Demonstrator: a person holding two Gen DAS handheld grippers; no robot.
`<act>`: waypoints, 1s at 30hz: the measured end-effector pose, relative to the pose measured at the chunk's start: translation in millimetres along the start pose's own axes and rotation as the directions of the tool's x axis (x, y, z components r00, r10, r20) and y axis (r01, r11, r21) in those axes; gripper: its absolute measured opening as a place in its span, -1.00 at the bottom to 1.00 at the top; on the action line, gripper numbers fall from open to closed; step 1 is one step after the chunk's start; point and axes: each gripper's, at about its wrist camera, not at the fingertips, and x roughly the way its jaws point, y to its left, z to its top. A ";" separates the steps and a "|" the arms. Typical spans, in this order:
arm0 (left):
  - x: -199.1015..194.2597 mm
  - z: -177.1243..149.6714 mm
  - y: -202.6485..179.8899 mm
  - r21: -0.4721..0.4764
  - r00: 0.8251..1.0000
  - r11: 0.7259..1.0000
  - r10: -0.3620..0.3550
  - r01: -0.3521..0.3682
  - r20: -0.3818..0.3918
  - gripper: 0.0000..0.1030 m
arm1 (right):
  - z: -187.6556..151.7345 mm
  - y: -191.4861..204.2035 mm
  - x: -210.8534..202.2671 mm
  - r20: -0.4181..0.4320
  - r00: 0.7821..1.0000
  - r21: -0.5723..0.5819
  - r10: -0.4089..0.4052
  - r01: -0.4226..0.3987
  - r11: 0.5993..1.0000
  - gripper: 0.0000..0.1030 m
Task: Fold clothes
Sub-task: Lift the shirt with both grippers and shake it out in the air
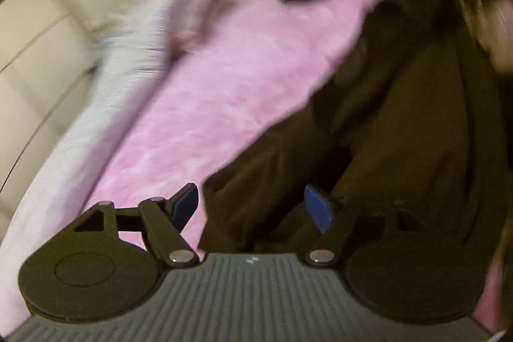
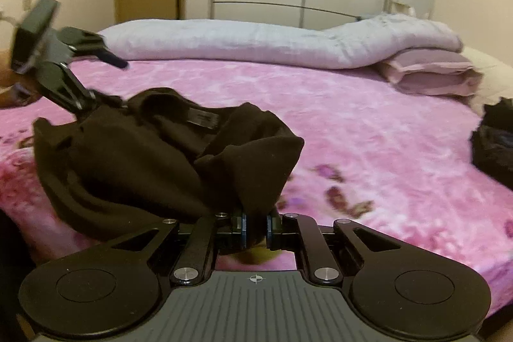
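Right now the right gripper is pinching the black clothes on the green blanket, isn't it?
Not quite. The right gripper does pinch the black garment, but the blanket under it is pink, not green. The right wrist view shows this clearly.
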 end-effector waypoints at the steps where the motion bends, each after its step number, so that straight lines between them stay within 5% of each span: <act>1: 13.0 1.6 0.9 0.021 1.000 1.000 -0.022 0.022 -0.012 0.34 | -1.0 -2.6 0.8 -0.007 1.000 -0.007 -0.013 0.013 1.000 -0.83; 2: 26.0 3.3 1.7 0.041 0.999 0.998 -0.044 0.045 -0.025 0.30 | -2.6 -5.5 2.1 -0.016 1.000 -0.010 -0.023 0.022 1.000 -0.83; 4: 52.0 6.5 3.4 0.081 0.995 0.993 -0.086 0.090 -0.051 -0.18 | -5.4 -11.6 6.9 -0.035 0.999 -0.004 -0.032 0.032 0.999 -0.83; 5: 65.0 8.2 4.3 0.100 0.992 0.989 -0.107 0.113 -0.065 -0.72 | -5.8 -15.0 9.7 -0.041 0.999 0.003 -0.032 0.032 0.999 -0.83; 6: 70.1 10.4 5.0 0.112 0.992 0.988 -0.103 0.110 -0.067 -0.84 | -4.3 -17.8 11.5 -0.040 0.999 0.005 -0.032 0.032 0.999 -0.83; 10: 7.8 26.6 29.3 0.025 0.997 0.997 0.076 -0.077 0.030 -0.85 | 22.5 -22.8 0.8 0.054 0.997 -0.057 -0.047 0.050 0.997 -0.84; 14: -89.6 48.9 62.0 -0.081 0.954 0.959 0.278 -0.270 0.111 -0.85 | 67.4 -20.3 -27.5 0.215 0.976 -0.115 -0.022 0.047 0.992 -0.84; 18: -205.1 81.5 63.8 -0.060 0.867 0.883 0.469 -0.466 0.165 -0.85 | 120.1 0.8 -76.7 0.399 0.916 -0.221 0.044 0.049 0.974 -0.84; 22: -305.9 114.7 56.0 -0.059 0.752 0.780 0.618 -0.623 0.228 -0.85 | 159.6 12.8 -126.3 0.556 0.825 -0.261 0.100 0.059 0.964 -0.85; 27: -385.3 150.0 52.8 -0.071 0.626 0.666 0.727 -0.742 0.282 -0.85 | 200.4 28.7 -185.2 0.715 0.685 -0.292 0.138 0.114 0.950 -0.85; 30: -411.0 164.0 60.2 -0.081 0.576 0.621 0.762 -0.780 0.295 -0.84 | 228.3 33.0 -212.0 0.783 0.604 -0.296 0.153 0.144 0.944 -0.85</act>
